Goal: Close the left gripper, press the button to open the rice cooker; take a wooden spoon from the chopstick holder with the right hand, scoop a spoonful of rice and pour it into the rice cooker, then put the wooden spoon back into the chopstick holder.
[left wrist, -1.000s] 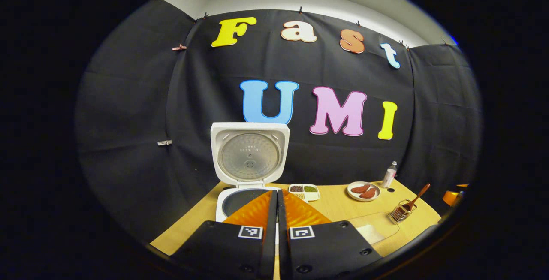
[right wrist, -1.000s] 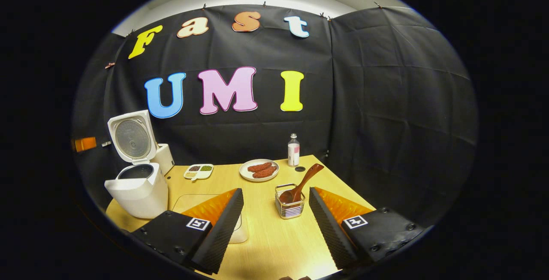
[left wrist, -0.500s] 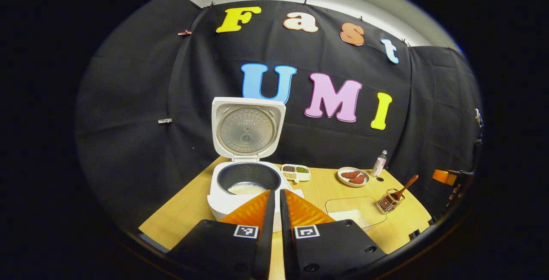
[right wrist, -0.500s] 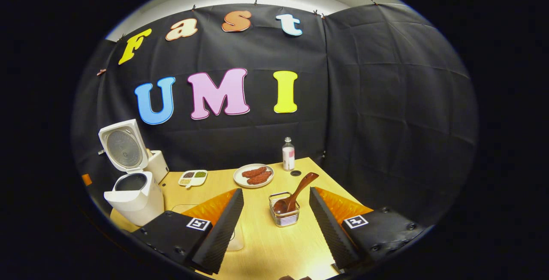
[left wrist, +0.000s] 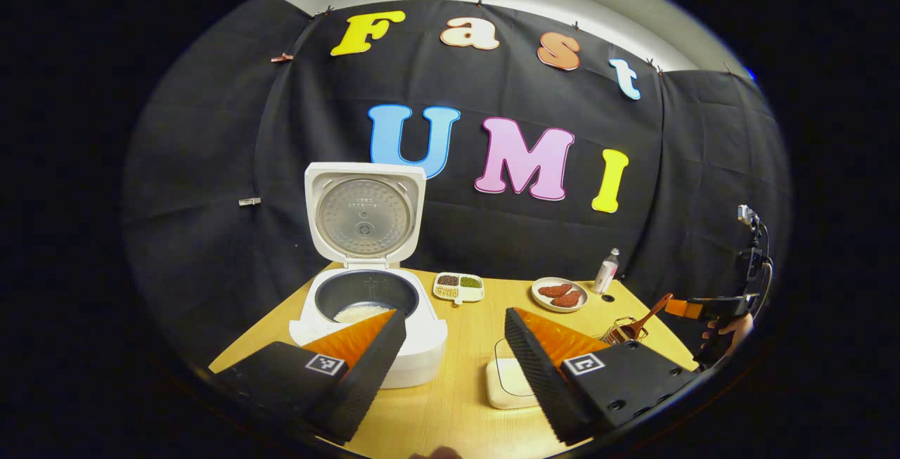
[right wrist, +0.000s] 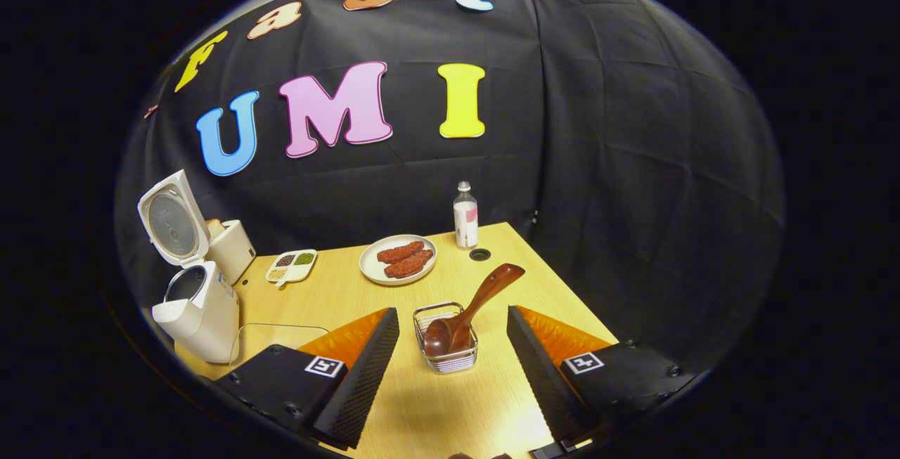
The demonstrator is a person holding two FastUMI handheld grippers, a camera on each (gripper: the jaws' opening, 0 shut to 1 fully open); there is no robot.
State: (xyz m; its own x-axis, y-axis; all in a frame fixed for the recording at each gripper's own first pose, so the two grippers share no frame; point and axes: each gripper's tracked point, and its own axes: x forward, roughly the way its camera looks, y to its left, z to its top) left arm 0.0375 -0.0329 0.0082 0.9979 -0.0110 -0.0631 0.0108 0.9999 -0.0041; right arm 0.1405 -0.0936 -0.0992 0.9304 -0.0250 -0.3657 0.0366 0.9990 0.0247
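Sitting on pale wood counter (right wrist: 330,297): white rice cooker (left wrist: 369,304), lid standing upright, rice lying in dark pot. Standing behind: round plate (right wrist: 397,261) carrying reddish pieces, small bottle (right wrist: 465,215). Leaning in wire chopstick holder (right wrist: 445,339): wooden spoon (right wrist: 471,308), between right gripper (right wrist: 453,346) fingers, spread, untouched. Left gripper (left wrist: 455,346) fingers gaping, empty.

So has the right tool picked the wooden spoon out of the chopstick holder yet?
No: the wooden spoon sits bowl-down in the chopstick holder, and the right tool is open around the holder without touching it.
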